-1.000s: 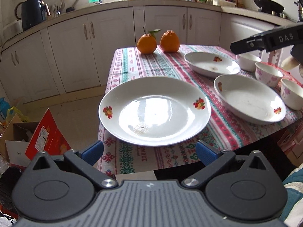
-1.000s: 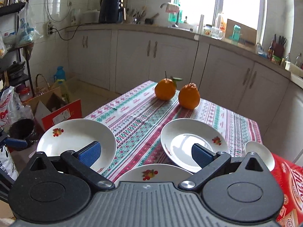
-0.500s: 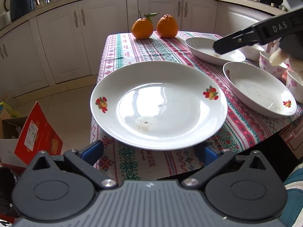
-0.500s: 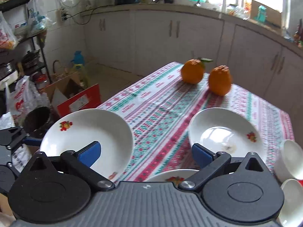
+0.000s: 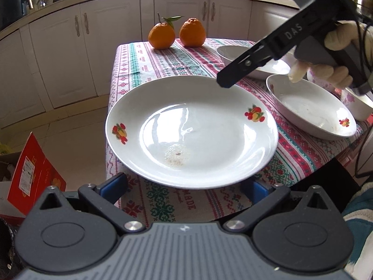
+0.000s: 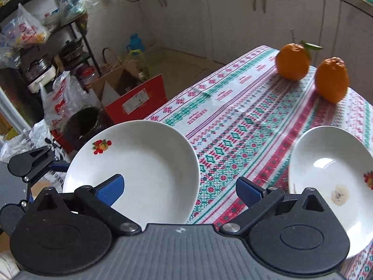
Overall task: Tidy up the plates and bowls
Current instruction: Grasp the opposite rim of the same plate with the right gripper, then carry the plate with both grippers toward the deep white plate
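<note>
Near corner of the table (image 5: 139, 65), striped cloth. The big plate (image 5: 191, 130) sits at the table's near-left edge, its rim overhanging the cloth toward the left gripper (image 5: 186, 186). Step in hand, as I judge it: getting hold of this plate so it can go onto the other dishes. To do it well, one finger should slide under the overhanging rim and the other over it, biting only the rim, not the glossy bowl of the plate; the glaze looks slick, so a shallow pinch could slip and tip it off the edge. Lift level and keep it over the table. Left gripper: fingers spread wide, both blue pads (image 5: 114, 186) low and just under the plate's near rim, one toward each side; contact with the rim cannot be told, and nothing is pinched. Right gripper (image 6: 179, 189): fingers also spread wide, holding nothing, hovering over the plate's far side, with one pad (image 6: 109, 186) above the plate's white surface and the other above the cloth. Second plate (image 5: 312, 109) lies just right of the big one, a third plate (image 5: 233, 51) behind it, a flowered bowl (image 5: 356, 102) at the right margin. Two oranges (image 5: 177, 35) at the far end, well apart from the dishes.
</note>
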